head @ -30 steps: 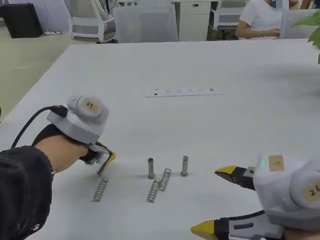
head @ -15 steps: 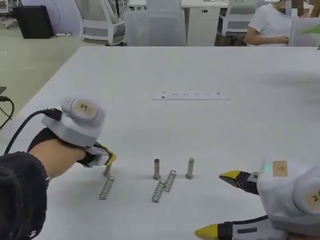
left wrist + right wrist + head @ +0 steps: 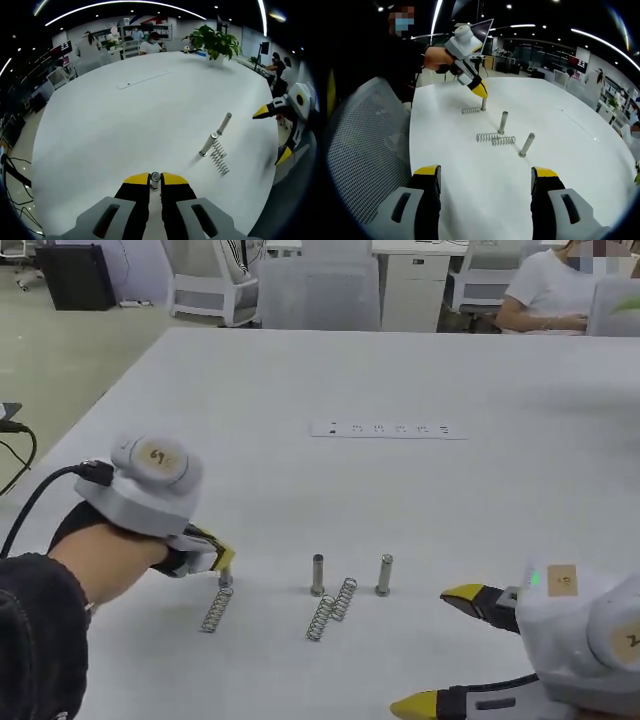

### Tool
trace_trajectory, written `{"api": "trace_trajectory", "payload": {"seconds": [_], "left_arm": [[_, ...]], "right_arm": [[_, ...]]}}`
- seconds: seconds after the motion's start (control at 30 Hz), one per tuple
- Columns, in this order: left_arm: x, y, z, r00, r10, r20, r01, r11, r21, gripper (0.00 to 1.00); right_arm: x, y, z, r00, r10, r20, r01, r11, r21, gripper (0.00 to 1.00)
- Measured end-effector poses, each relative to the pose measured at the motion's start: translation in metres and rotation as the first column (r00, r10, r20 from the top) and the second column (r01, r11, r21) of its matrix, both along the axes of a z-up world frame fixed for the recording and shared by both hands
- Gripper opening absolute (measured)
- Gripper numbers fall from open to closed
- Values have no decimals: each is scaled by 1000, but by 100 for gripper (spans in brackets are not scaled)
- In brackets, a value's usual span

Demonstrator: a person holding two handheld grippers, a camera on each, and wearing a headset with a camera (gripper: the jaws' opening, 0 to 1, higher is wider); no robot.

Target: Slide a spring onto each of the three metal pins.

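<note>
My left gripper (image 3: 224,560) is shut on a short metal pin (image 3: 225,580) that stands upright on the white table (image 3: 300,490); the pin's top (image 3: 155,178) shows between the closed jaws. Just in front of it lies one spring (image 3: 216,609). Two more pins (image 3: 317,575) (image 3: 385,574) stand to the right, with two springs (image 3: 320,618) (image 3: 343,599) lying side by side between them. My right gripper (image 3: 438,650) is open and empty at the lower right, a short way off the pins (image 3: 503,122) (image 3: 526,144).
A white power strip (image 3: 388,430) lies flat at mid-table. Chairs (image 3: 210,285) and a seated person (image 3: 545,295) are beyond the far edge. A potted plant (image 3: 215,42) stands on the table's far side. A black cable (image 3: 40,500) trails from the left gripper.
The pin in my left gripper now stands upright on the table below the jaws. The right gripper has barely moved. The head camera has shifted.
</note>
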State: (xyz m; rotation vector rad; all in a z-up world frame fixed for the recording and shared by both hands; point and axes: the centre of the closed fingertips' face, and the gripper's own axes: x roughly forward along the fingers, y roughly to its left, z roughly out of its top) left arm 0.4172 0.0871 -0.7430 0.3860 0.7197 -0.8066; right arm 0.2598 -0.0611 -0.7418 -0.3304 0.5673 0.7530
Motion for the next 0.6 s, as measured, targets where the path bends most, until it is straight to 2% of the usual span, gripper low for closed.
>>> {"api": "trace_trajectory", "payload": {"seconds": [0.17, 0.6], "left_arm": [[-4, -4, 1, 1000, -12, -2, 12, 1000, -2, 0], [-18, -26, 7, 998, -67, -3, 66, 998, -23, 0]], "right_arm": [[0, -1, 0, 1000, -2, -1, 2, 1000, -2, 72], [-1, -1, -1, 1000, -1, -2, 1, 1000, -4, 72]]}}
